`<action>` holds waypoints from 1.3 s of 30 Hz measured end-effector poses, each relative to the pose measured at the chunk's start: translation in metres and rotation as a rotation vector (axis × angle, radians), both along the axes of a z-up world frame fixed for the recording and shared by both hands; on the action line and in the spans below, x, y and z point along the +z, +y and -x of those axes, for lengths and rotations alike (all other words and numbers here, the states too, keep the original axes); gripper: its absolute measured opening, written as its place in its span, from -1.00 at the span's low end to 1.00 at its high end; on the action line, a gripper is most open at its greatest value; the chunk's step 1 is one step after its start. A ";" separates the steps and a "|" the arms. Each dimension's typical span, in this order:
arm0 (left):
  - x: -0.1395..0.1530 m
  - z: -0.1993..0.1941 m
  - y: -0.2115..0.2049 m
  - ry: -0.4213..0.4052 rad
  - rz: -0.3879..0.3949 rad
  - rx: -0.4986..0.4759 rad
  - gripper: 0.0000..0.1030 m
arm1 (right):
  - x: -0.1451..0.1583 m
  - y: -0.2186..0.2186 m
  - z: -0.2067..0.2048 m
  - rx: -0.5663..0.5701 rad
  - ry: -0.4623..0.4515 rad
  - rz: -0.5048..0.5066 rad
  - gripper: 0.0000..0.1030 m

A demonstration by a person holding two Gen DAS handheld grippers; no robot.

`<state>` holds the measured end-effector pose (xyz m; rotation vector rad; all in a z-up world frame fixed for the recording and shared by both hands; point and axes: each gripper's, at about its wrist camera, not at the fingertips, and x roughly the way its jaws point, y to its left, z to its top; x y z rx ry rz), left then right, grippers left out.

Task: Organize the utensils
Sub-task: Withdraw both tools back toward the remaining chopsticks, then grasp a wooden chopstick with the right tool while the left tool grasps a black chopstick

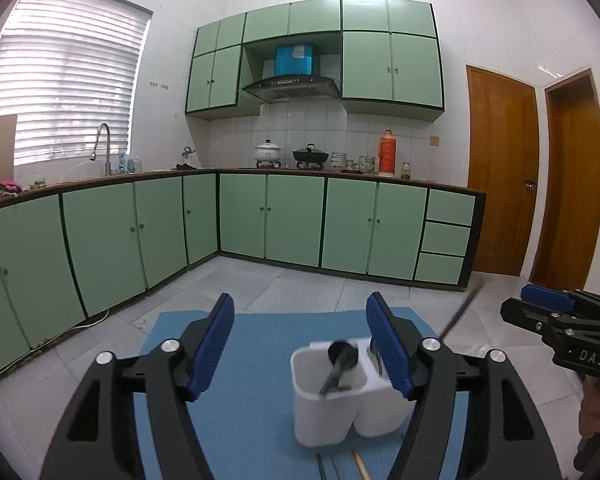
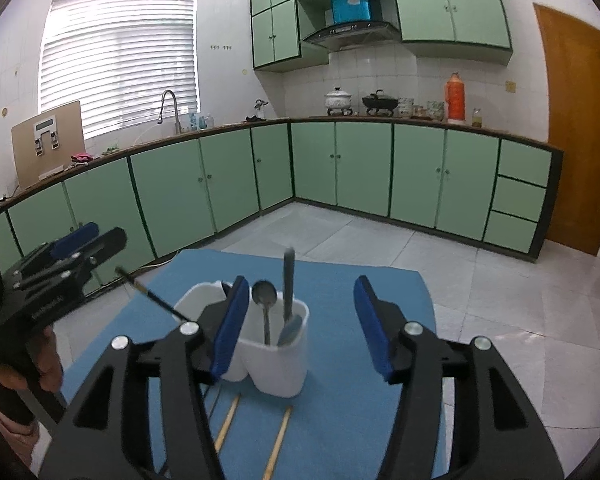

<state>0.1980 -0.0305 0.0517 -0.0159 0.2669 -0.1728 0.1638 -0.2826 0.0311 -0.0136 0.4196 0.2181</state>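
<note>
Both tools, left [image 1: 300,344] and right [image 2: 300,320], stand apart, gripping nothing, near the white two-compartment plastic holder [image 2: 274,360]. A careless sweep could topple it, spilling the metal spoon [image 2: 265,300]; wooden chopsticks [image 2: 278,440] remain on the blue mat [image 2: 360,420].

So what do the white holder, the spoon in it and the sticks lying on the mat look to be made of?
The white holder looks like matte moulded plastic: thin, rounded, seamless walls. The spoon looks like polished metal: grey, with a glinting bowl. The sticks, probably chopsticks, look like bare wood or bamboo: pale tan and dull. The mat looks like soft blue felt or foam.
</note>
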 end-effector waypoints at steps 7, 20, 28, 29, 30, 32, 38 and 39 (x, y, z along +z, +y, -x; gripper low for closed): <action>-0.045 0.050 0.003 0.039 -0.014 0.006 0.53 | -0.053 -0.003 0.057 -0.064 -0.018 0.003 0.18; -0.133 0.129 0.009 0.121 -0.018 0.033 0.55 | -0.154 0.008 0.144 -0.158 0.036 -0.019 0.07; -0.165 0.162 0.011 0.113 -0.032 0.074 0.55 | -0.187 0.017 0.176 -0.185 0.030 -0.013 -0.06; -0.167 0.165 0.011 0.115 -0.036 0.074 0.55 | -0.190 0.020 0.180 -0.182 0.028 -0.009 -0.07; -0.171 0.168 0.011 0.115 -0.045 0.078 0.55 | -0.194 0.021 0.185 -0.178 0.026 -0.013 -0.11; -0.174 0.173 0.010 0.116 -0.049 0.080 0.55 | -0.198 0.024 0.189 -0.173 0.022 -0.012 -0.16; -0.183 0.182 0.012 0.123 -0.035 0.084 0.54 | -0.213 0.038 0.195 -0.168 0.013 0.008 -0.40; -0.184 0.183 0.011 0.124 -0.036 0.083 0.54 | -0.214 0.039 0.196 -0.167 0.013 0.011 -0.46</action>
